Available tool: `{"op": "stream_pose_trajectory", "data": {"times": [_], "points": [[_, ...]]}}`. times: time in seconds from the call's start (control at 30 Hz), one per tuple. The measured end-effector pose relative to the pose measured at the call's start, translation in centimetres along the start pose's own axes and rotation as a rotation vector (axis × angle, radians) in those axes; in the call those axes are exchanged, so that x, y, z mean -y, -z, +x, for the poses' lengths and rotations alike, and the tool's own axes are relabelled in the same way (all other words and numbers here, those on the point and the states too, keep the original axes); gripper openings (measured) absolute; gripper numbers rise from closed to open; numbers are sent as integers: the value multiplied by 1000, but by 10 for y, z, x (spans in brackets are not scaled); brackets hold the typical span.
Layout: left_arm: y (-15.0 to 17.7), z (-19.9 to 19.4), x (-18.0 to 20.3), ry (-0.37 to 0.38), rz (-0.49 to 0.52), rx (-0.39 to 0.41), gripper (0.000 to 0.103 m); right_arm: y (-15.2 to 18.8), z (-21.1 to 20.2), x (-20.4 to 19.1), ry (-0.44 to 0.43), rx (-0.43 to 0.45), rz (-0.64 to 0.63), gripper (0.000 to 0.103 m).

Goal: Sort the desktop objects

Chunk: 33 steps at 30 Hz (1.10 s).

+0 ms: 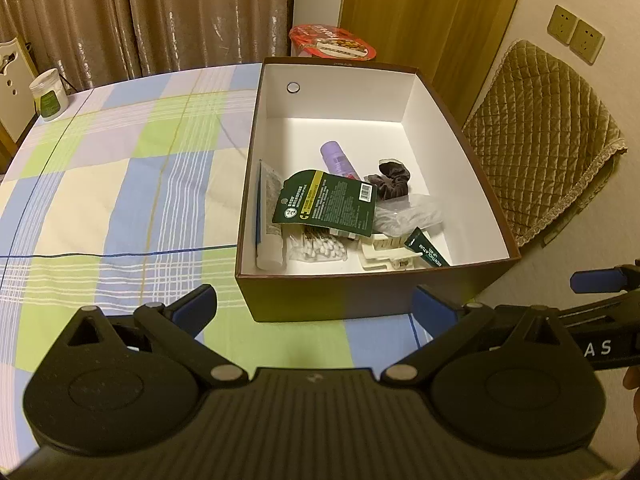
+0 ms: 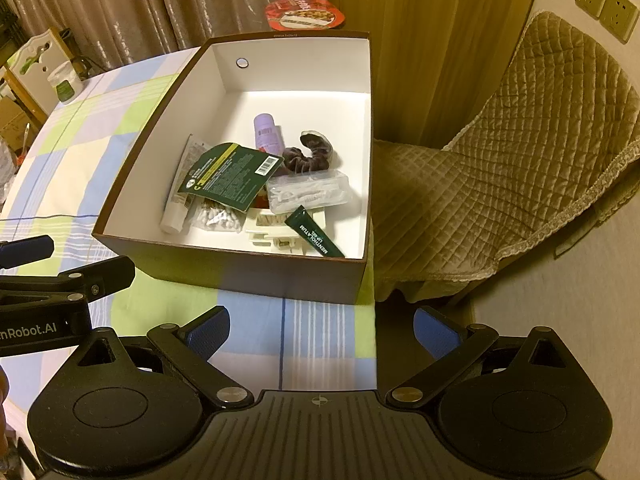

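While both grippers hang just short of the box's (image 1: 360, 296) near wall, each is spread wide and carries nothing: the left gripper (image 1: 316, 304) shows its blue pads well apart, and so does the right gripper (image 2: 322, 330). That box stands on the worktop (image 1: 120, 200) at its edge beside the padded chair (image 2: 500, 184), and the small things all lie heaped against the box's near wall.

Judging by their looks, everything here is light. Uppermost on the heap, the dark green card pack (image 1: 326, 204) is flat and stiff; a pinch on a free edge should lift it. Leftmost, against the box's side wall, the white tube (image 1: 269, 220) is soft and could squash, so its capped end is the safer hold. Toward the far wall, the lilac bottle (image 1: 338, 158) is round and smooth, likely slippery; close across its body. Beside the bottle, the brown scrunchie (image 2: 310, 154) is soft and yields anywhere. Nearer the wall, the clear plastic pack (image 2: 310, 192) and the cotton swab bag (image 1: 316, 249) crinkle and may slide. Closest to the near wall lie the cream clip (image 1: 386, 254), rigid but perhaps brittle, and the small green tube (image 2: 316, 234).
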<state>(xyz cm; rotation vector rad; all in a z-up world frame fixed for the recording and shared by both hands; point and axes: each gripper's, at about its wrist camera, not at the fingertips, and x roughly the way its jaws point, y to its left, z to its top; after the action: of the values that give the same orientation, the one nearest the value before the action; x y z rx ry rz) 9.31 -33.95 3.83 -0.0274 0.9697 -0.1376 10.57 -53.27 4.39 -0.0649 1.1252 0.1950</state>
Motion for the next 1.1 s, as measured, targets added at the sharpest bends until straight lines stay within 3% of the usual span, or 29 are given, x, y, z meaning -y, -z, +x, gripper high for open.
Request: {"op": "stream_pose_trajectory", "data": {"times": [1.1], "points": [[-3, 8, -2, 14, -1, -12, 102, -3, 2, 4, 9, -7, 4, 101]]}}
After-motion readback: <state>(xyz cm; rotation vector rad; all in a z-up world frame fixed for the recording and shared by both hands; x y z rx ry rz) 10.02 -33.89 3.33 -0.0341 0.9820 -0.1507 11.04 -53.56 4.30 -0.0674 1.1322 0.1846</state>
